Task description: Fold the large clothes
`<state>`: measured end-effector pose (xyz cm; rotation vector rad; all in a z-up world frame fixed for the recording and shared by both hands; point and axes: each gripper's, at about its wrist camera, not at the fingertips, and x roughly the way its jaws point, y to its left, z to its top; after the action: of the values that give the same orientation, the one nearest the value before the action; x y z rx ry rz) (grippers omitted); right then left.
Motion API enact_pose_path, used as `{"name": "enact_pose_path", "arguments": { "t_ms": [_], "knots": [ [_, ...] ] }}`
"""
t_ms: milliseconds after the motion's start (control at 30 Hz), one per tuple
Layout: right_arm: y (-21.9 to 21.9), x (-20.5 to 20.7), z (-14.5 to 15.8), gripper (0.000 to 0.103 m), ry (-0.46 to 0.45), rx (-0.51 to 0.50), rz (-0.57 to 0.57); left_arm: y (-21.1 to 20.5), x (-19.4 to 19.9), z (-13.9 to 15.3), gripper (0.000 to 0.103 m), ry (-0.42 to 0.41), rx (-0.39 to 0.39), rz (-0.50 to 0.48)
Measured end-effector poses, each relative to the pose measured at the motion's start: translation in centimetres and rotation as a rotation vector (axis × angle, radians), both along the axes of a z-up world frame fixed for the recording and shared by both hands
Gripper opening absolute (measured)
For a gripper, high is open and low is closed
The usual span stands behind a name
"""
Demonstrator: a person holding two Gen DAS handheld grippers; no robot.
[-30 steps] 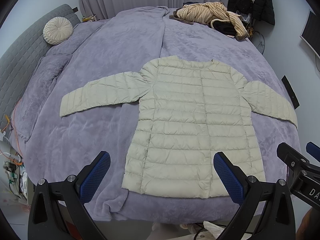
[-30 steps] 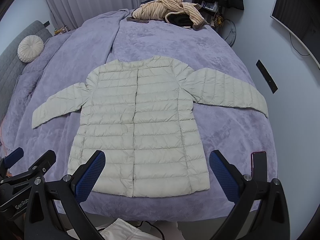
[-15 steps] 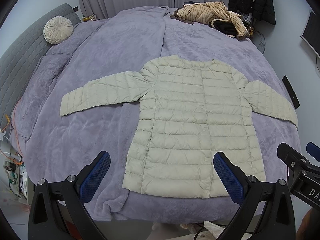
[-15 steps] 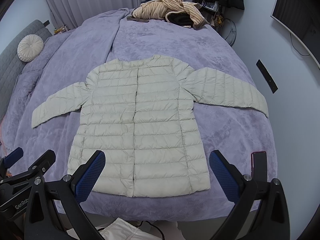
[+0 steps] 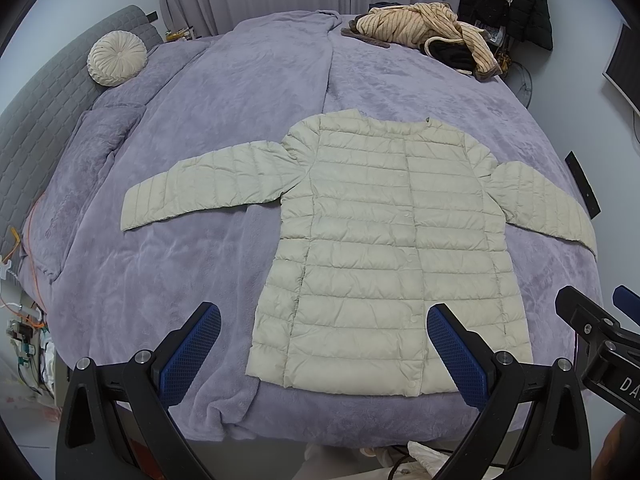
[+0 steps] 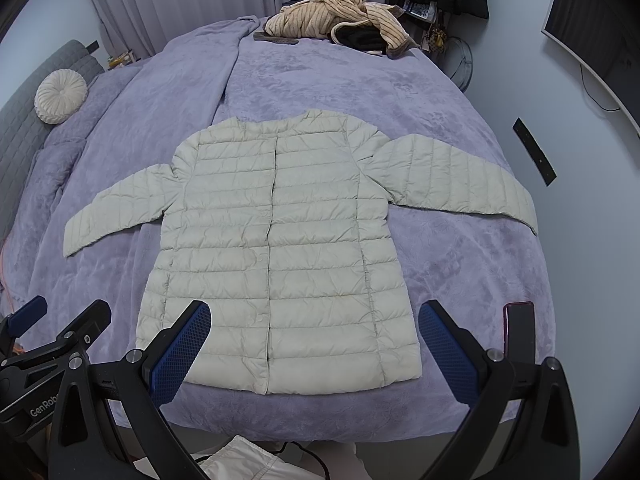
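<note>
So the cream quilted puffer jacket is lying flat, front up, on the purple-blanketed bed — both sleeves spread out to the sides. Left gripper and right gripper both hang above the hem at the bed's near edge, fingers spread wide — holding nothing. Striped clothes pile sits at the far end.

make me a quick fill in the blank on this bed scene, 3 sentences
1. The quilted jacket lies flat on the purple blanket with both sleeves spread ____.
2. The left gripper and the right gripper both have their jaws ____.
3. The round cushion rests against the grey ____.

Missing words: out; open; headboard
</note>
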<state>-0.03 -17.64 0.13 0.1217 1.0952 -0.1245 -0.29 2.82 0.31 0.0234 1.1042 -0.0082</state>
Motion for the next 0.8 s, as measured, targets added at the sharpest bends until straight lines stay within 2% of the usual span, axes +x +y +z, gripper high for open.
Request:
{"name": "enact_pose_path", "arguments": {
  "t_ms": [633, 733, 800],
  "knots": [
    [0.4, 0.4, -0.3, 0.103, -0.007, -0.001, 0.001, 0.8, 0.2, -0.9, 0.103, 0.02, -0.006, -0.002],
    [0.6, 0.5, -0.7, 0.103, 0.001, 0.016, 0.0, 1.2, 0.6, -1.6, 0.103, 0.042, -0.016, -0.007],
    [0.8, 0.9, -1.2, 0.103, 0.042, 0.083, 0.0, 1.7, 1.2, -2.2, 0.103, 0.057, -0.032, 0.001]
  ]
}}
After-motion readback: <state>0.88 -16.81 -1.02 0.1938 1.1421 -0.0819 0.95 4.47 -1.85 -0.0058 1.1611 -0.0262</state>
